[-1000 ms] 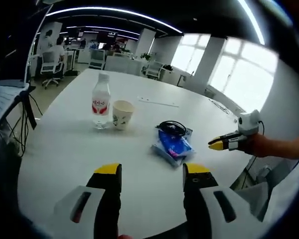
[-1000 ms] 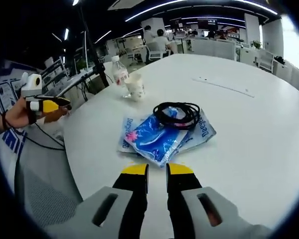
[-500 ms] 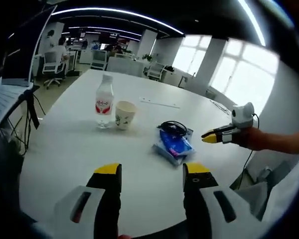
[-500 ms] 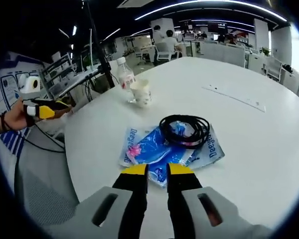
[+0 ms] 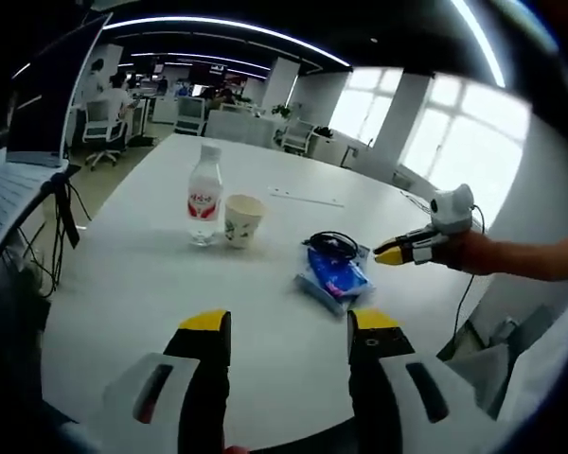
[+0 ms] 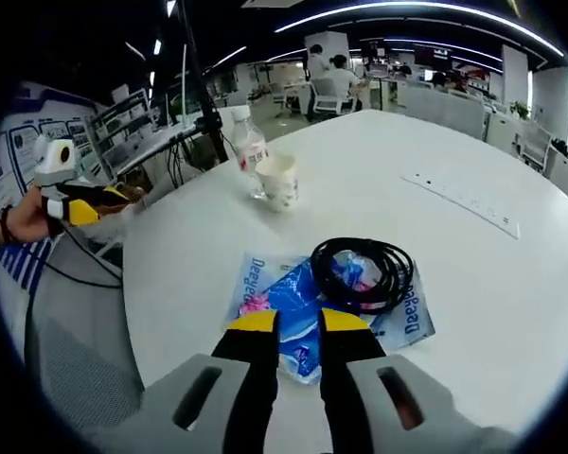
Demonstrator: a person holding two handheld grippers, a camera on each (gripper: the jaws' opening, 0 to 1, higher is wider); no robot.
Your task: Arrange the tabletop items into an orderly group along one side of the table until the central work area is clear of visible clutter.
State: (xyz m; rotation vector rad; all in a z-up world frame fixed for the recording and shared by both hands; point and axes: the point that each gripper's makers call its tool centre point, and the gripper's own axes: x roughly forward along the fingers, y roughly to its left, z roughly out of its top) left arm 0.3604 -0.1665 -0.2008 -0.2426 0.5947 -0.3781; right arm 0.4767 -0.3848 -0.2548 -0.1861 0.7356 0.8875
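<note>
Left gripper (image 5: 289, 326) hangs over the near edge of the white table (image 5: 123, 284); jaws spread wide, nothing between them. Right gripper (image 6: 299, 322) sits low over the blue packets (image 6: 298, 303); jaws narrow with a thin gap, tips overlapping the packets' near edge in its own view; cannot tell if they touch; nothing gripped.

Left gripper view: water bottle (image 5: 204, 197) upright, paper cup (image 5: 242, 219) just beside it on its right, both toward the far left of the table; blue packets (image 5: 334, 279) lie flat nearer the right edge with a black coiled cable (image 5: 333, 243) on their far end; right gripper (image 5: 398, 252) comes in from the right, held in a hand (image 5: 469, 253), tips just beside the cable.

Right gripper view: cable (image 6: 363, 272) coiled on top of the packets; bottle (image 6: 251, 151) and cup (image 6: 279, 182) together farther back, well apart from the packets; left gripper (image 6: 99, 200) at the left off the table edge; a thin white strip (image 6: 459, 200) lies flat to the far right.
</note>
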